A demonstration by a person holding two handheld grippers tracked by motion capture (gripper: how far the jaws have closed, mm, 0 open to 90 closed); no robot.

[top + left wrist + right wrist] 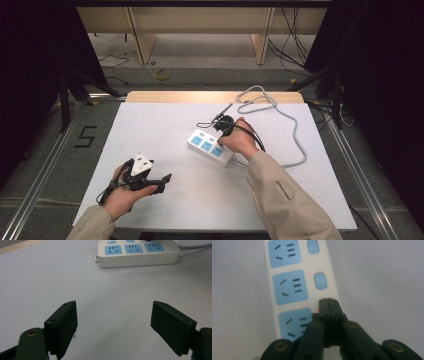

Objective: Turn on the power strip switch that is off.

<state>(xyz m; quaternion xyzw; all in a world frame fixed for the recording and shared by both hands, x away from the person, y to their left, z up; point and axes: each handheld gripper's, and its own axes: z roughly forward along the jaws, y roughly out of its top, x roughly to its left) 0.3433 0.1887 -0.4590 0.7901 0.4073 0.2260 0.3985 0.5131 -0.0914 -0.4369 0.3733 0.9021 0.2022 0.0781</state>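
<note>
A white power strip [210, 146] with three blue sockets and blue switches lies mid-table, also seen in the left gripper view [137, 255] and the right gripper view [287, 285]. My right gripper [327, 301] is shut, its jaws pressed together with nothing between them. Its tips point down onto the strip beside the nearest socket [294, 325], where they hide that socket's switch. A small red light [318, 310] glows beside the tips. Two other switches [320, 281] are uncovered. My left gripper [166, 179] rests at the front left, and its jaws stand wide open [114, 303] over bare table.
The strip's grey cable [295, 130] loops across the back right of the white table top [150, 125]. A thin black cable [207, 123] lies just behind the strip. A wooden edge [175, 96] runs along the table's far side.
</note>
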